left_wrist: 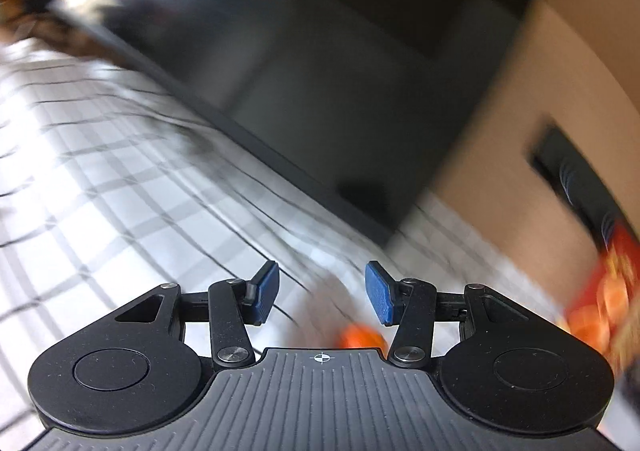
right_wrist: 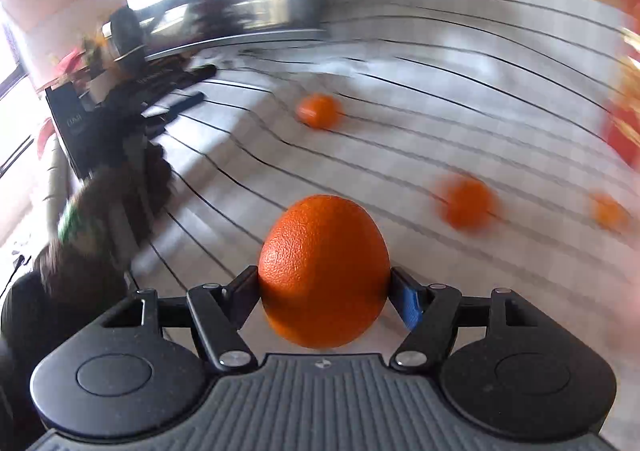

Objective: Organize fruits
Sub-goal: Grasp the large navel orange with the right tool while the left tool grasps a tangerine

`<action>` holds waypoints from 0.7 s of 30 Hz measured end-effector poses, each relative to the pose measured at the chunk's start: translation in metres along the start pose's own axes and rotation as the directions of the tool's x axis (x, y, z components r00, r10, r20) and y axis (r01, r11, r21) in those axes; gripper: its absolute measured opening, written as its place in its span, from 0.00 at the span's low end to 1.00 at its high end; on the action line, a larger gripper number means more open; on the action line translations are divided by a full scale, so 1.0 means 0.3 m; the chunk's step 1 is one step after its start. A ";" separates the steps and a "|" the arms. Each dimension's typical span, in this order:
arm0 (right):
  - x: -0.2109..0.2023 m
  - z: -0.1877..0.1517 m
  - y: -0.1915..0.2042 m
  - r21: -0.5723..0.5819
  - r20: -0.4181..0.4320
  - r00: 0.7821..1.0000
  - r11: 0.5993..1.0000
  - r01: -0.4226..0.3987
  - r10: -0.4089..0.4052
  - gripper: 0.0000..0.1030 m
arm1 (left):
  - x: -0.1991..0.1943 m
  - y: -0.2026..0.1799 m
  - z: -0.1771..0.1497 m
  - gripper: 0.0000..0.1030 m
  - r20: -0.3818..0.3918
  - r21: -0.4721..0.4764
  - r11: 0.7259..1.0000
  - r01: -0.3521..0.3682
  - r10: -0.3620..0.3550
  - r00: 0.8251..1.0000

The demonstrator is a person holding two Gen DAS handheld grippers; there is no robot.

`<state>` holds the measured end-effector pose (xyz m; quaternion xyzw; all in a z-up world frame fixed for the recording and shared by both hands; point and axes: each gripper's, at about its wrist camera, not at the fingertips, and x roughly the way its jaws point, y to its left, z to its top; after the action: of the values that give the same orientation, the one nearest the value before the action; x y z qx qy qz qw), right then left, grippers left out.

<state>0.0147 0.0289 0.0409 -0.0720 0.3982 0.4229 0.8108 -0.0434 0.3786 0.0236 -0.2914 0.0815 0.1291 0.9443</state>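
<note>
Three oranges lie spread on the tablecloth beyond the held orange.

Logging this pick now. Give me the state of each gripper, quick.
Left gripper: open, nothing between its blue pads.
Right gripper: closed on an orange, held clear of the checked cloth.

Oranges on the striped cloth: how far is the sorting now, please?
Nothing visibly sorted yet. In hand: the right hand-held gripper is clamped on one orange. Left: three blurred oranges lie loose on the striped cloth. The left hand-held gripper is open and empty; another orange shows beneath it.
</note>
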 end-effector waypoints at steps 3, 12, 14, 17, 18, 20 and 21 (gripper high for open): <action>-0.148 -0.131 -0.120 0.040 0.033 0.992 0.992 0.124 -0.125 0.67 | 0.023 -0.126 -0.056 0.51 -0.091 0.178 0.979 0.101 -0.085 0.992; -0.383 -0.362 -0.402 0.240 0.093 0.966 0.947 0.214 -0.242 0.68 | -0.008 -0.613 -0.294 0.53 -0.336 0.418 0.839 0.348 -0.213 0.917; -0.381 -0.382 -0.406 0.232 0.136 0.961 0.951 0.204 -0.240 0.70 | -0.006 -0.666 -0.321 0.53 -0.336 0.468 0.822 0.324 -0.173 0.926; -0.373 -0.416 -0.384 0.185 0.225 0.923 0.944 0.274 -0.312 0.82 | 0.020 -0.701 -0.367 0.53 -0.328 0.518 0.808 0.282 -0.117 0.937; -0.364 -0.424 -0.381 0.180 0.247 0.911 0.940 0.291 -0.329 0.82 | 0.038 -0.696 -0.369 0.52 -0.334 0.514 0.815 0.270 -0.100 0.937; -0.353 -0.428 -0.383 0.181 0.253 0.908 0.938 0.296 -0.335 0.82 | 0.064 -0.683 -0.371 0.52 -0.359 0.492 0.833 0.254 -0.072 0.930; -0.346 -0.423 -0.378 0.175 0.245 0.909 0.938 0.300 -0.336 0.82 | 0.076 -0.673 -0.375 0.52 -0.366 0.483 0.841 0.243 -0.058 0.929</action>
<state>-0.0090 -0.1655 0.0041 -0.0230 0.2936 0.2632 0.9187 0.0285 0.1579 0.0333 -0.0483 0.2503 -0.0255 0.9666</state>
